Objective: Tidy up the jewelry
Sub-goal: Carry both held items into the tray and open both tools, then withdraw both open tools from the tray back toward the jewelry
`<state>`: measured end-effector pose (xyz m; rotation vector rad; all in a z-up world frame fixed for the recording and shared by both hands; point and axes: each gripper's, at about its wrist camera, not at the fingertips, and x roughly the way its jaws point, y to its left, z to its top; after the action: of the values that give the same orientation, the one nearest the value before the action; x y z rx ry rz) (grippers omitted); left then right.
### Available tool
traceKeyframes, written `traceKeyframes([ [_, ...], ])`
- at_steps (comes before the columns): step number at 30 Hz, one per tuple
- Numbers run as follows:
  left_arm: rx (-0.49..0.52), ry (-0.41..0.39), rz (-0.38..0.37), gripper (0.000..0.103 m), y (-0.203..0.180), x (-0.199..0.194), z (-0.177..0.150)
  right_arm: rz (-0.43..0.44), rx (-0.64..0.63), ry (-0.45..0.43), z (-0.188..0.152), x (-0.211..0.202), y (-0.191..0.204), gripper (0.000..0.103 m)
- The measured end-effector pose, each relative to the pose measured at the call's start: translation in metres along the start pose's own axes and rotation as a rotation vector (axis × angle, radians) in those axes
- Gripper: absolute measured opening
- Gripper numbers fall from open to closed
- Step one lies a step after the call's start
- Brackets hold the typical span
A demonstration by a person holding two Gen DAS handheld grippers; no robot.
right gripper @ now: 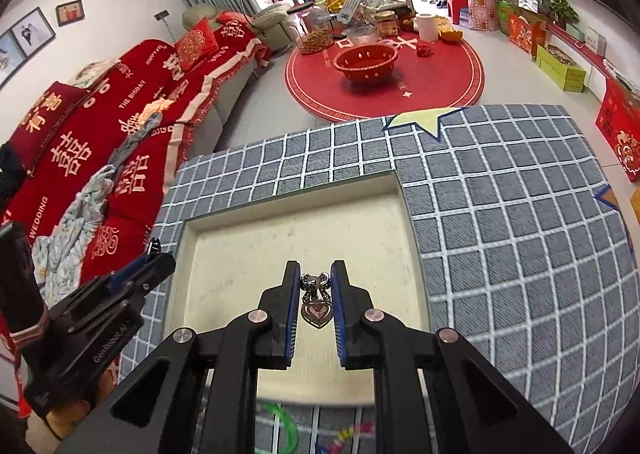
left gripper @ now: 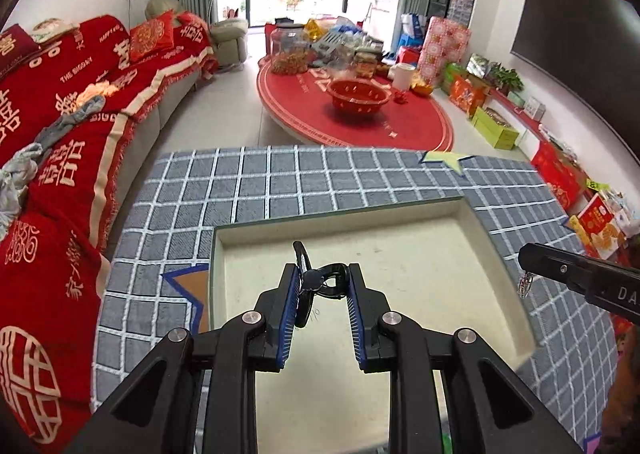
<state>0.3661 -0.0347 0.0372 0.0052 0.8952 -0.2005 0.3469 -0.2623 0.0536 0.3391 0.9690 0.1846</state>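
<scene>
Left wrist view: left hand-held gripper pinches a black clip over the cream tray. Right wrist view alone shows the heart pendant, pinched by the right hand-held gripper. Tray sits on the grey checked worktop; red sofa left, red round rug far.

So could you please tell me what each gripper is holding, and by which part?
Left gripper: black hair clip, across its middle. Right gripper: heart pendant, by its top.
</scene>
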Motion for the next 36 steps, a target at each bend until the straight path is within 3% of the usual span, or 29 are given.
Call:
traceKeyframes([
  [8, 0.033, 0.077, 0.049, 0.037, -0.001, 0.063, -0.016, -0.036, 0.037, 0.099, 0.0, 0.085, -0.014, 0.017],
  [17, 0.107, 0.083, 0.123, 0.038, -0.013, 0.073, -0.024, -0.067, 0.031, 0.109, -0.011, 0.104, -0.016, 0.017],
  [19, 0.119, 0.092, 0.131, 0.042, -0.014, 0.073, -0.024, -0.074, 0.023, 0.102, -0.014, 0.103, -0.014, 0.017],
  [21, 0.119, 0.083, 0.148, 0.075, -0.015, 0.071, -0.024, -0.073, 0.026, 0.1, -0.015, 0.101, -0.015, 0.019],
  [22, 0.112, 0.066, 0.152, 0.079, -0.014, 0.067, -0.023, -0.069, 0.028, 0.101, -0.015, 0.101, -0.014, 0.023],
  [23, 0.109, 0.041, 0.158, 0.08, -0.014, 0.062, -0.022, -0.055, 0.036, 0.103, -0.015, 0.1, -0.015, 0.028],
  [25, 0.113, 0.037, 0.156, 0.08, -0.016, 0.058, -0.02, -0.045, 0.05, 0.1, -0.017, 0.095, -0.015, 0.051],
  [29, 0.091, 0.039, 0.139, 0.08, -0.014, 0.05, -0.02, -0.012, 0.08, 0.079, -0.016, 0.084, -0.014, 0.054],
  [31, 0.07, 0.028, 0.12, 0.08, -0.012, 0.042, -0.02, 0.014, 0.103, 0.065, -0.017, 0.073, -0.015, 0.061],
  [32, 0.067, 0.023, 0.115, 0.087, -0.012, 0.038, -0.019, 0.018, 0.108, 0.058, -0.017, 0.069, -0.015, 0.063],
  [33, 0.066, 0.016, 0.113, 0.103, -0.012, 0.033, -0.019, 0.024, 0.113, 0.045, -0.017, 0.062, -0.015, 0.065],
  [36, 0.078, -0.038, 0.122, 0.103, -0.014, 0.017, -0.024, 0.044, 0.117, 0.026, -0.018, 0.047, -0.014, 0.071],
])
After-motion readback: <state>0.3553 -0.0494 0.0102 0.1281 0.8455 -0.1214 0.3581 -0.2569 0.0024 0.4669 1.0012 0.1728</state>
